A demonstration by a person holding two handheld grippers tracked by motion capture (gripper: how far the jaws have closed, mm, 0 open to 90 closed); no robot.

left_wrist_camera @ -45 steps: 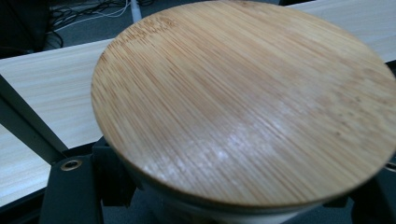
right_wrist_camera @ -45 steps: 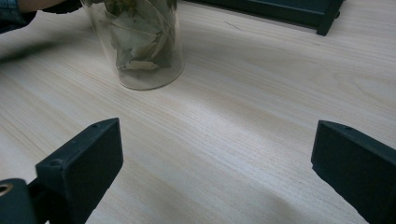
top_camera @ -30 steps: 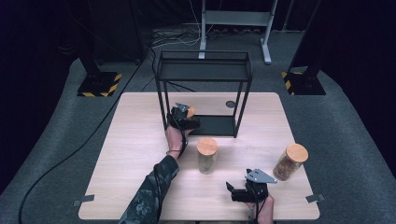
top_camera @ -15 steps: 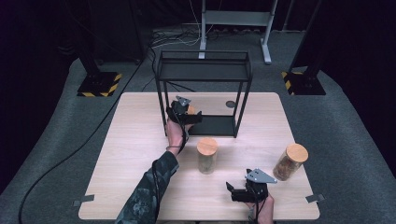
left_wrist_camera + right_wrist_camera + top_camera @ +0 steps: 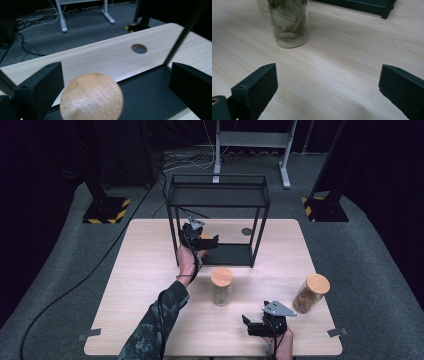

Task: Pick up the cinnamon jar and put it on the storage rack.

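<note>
A: Any writing to read?

B: None legible. The pale wooden counter (image 5: 150, 270) stands on grey carpet in a dark room, a black metal shelf frame (image 5: 218, 195) on it.

A: Grippers?

B: The left gripper (image 5: 200, 241) has just been opening; its jaws stand wide, clear of the round wooden-lidded jar (image 5: 91, 98) on the frame's bottom shelf. The right gripper (image 5: 260, 326) gapes empty.
</note>
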